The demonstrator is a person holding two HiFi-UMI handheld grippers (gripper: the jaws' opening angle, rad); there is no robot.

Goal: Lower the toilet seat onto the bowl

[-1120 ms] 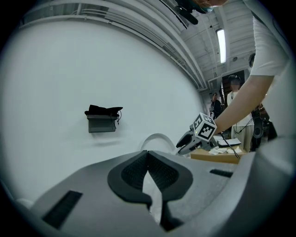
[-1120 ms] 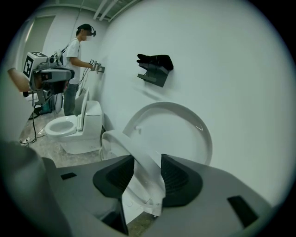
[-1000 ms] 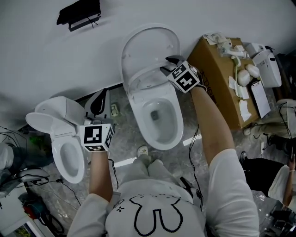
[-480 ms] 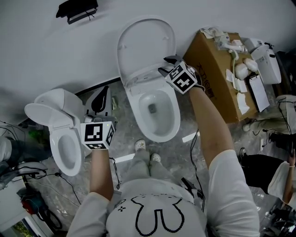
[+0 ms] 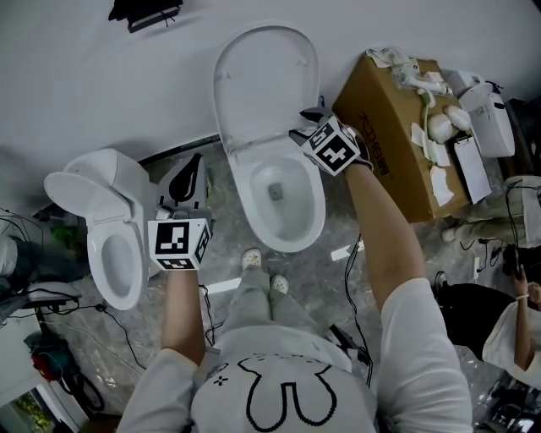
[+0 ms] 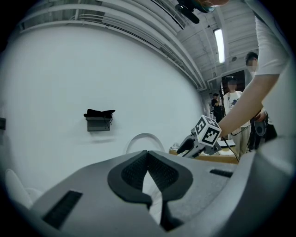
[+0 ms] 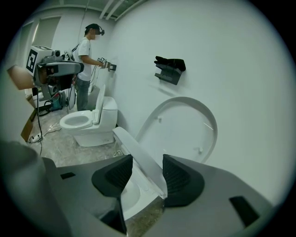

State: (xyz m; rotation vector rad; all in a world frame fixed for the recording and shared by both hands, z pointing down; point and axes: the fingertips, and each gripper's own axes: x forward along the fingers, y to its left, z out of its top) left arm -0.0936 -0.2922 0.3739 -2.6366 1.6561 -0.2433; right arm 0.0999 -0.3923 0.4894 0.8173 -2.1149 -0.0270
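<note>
The white toilet (image 5: 292, 232) stands against the wall with its lid (image 5: 266, 76) upright. The seat (image 5: 254, 145) is tilted partway forward, off the lid and above the bowl. My right gripper (image 5: 306, 125) is at the seat's right rim. In the right gripper view the seat rim (image 7: 138, 155) runs between the two pads of that gripper (image 7: 147, 176), whose jaws are opening; the lid (image 7: 185, 125) stands behind. My left gripper (image 5: 191, 169) hangs left of the toilet, shut and empty, and its pads meet at the tips in the left gripper view (image 6: 148, 157).
A second white toilet (image 5: 110, 245) stands at the left, seat up. A cardboard box (image 5: 397, 144) with white parts on top sits right of the toilet. A black bracket (image 5: 144, 13) hangs on the wall. Cables lie on the floor. A person (image 7: 88, 60) stands by the far wall.
The head view has shifted slightly, so the toilet sits higher in the picture. My right gripper stays at the seat's right rim. The left gripper has barely moved.
</note>
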